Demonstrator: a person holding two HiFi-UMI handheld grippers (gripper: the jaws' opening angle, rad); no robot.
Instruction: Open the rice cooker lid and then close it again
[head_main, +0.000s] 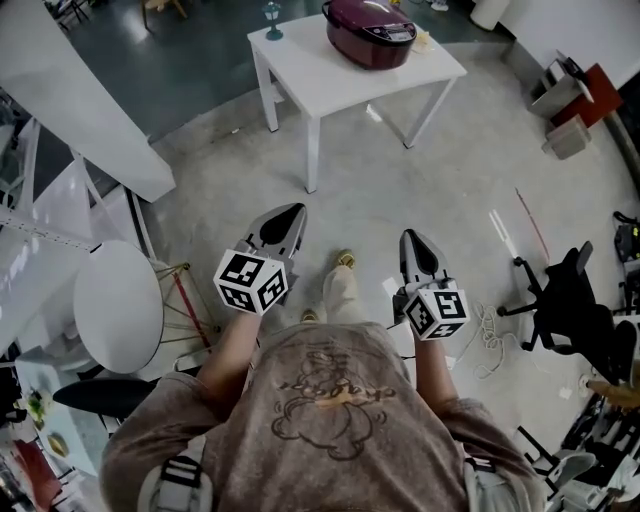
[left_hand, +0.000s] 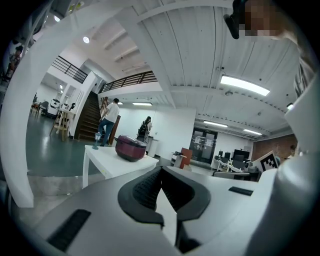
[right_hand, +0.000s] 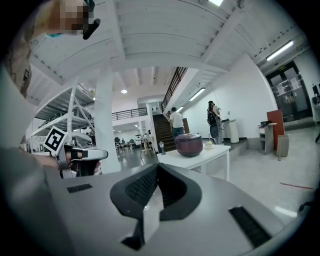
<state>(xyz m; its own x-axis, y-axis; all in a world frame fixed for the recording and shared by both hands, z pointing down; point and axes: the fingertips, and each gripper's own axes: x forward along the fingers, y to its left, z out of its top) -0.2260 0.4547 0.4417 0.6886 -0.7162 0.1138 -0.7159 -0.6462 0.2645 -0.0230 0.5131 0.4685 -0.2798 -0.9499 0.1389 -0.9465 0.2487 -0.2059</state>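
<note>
A maroon rice cooker with its lid down stands on a small white table several steps ahead of me. It shows small and far off in the left gripper view and the right gripper view. I hold both grippers in front of my chest over the concrete floor, pointed toward the table. My left gripper is shut with nothing in it, its tips meeting. My right gripper is shut and empty too.
A small blue lamp-like item stands at the table's far left corner. A round white table is at my left, a black office chair and a floor cable at my right. Two people stand by the stairs behind.
</note>
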